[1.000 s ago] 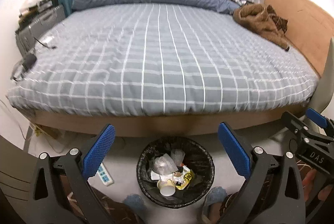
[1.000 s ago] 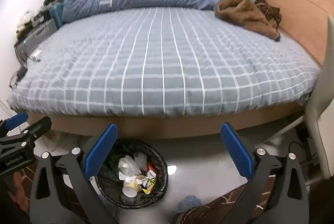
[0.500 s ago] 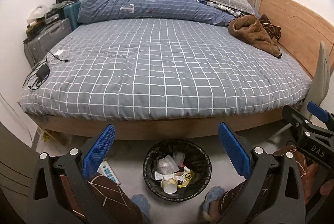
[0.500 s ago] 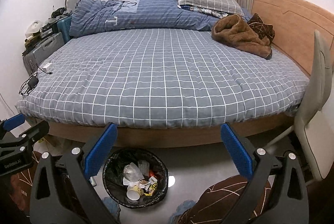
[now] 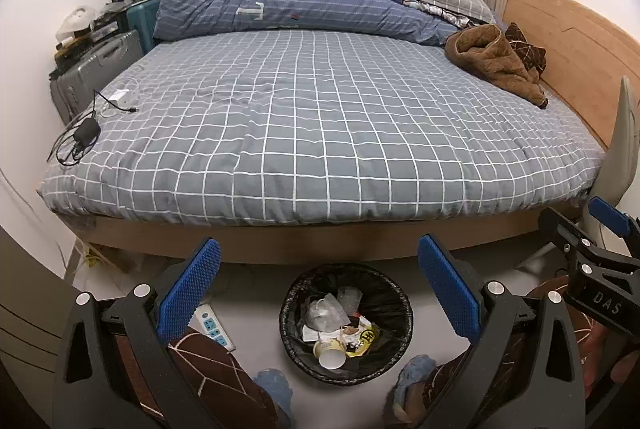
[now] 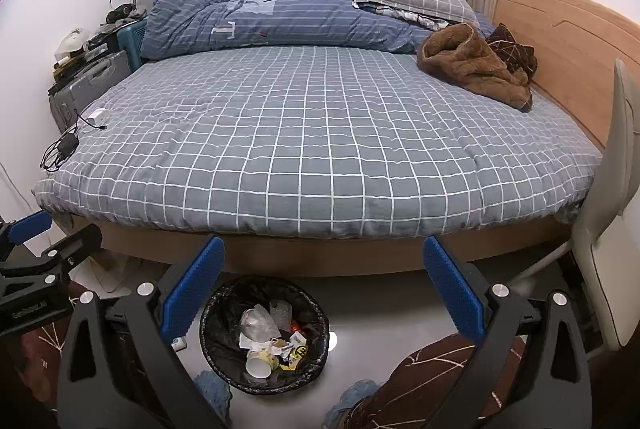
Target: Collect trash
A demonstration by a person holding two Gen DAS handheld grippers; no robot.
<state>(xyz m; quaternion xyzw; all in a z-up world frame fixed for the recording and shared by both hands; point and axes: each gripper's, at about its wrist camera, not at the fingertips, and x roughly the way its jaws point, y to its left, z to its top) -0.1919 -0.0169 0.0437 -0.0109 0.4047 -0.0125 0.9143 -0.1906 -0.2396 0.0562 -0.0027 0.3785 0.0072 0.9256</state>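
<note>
Left wrist: black bin (image 5: 346, 323) holds paper cup (image 5: 329, 354), wrappers.

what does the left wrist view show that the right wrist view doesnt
Only the left wrist view shows the power strip on the floor and the right gripper from the side. Only the right wrist view shows the whole chair and the left gripper from the side. Both show the bed, the bin of trash and a brown jacket.

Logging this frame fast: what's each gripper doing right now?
Left gripper: open, holding nothing.
Right gripper: open, holding nothing.
</note>
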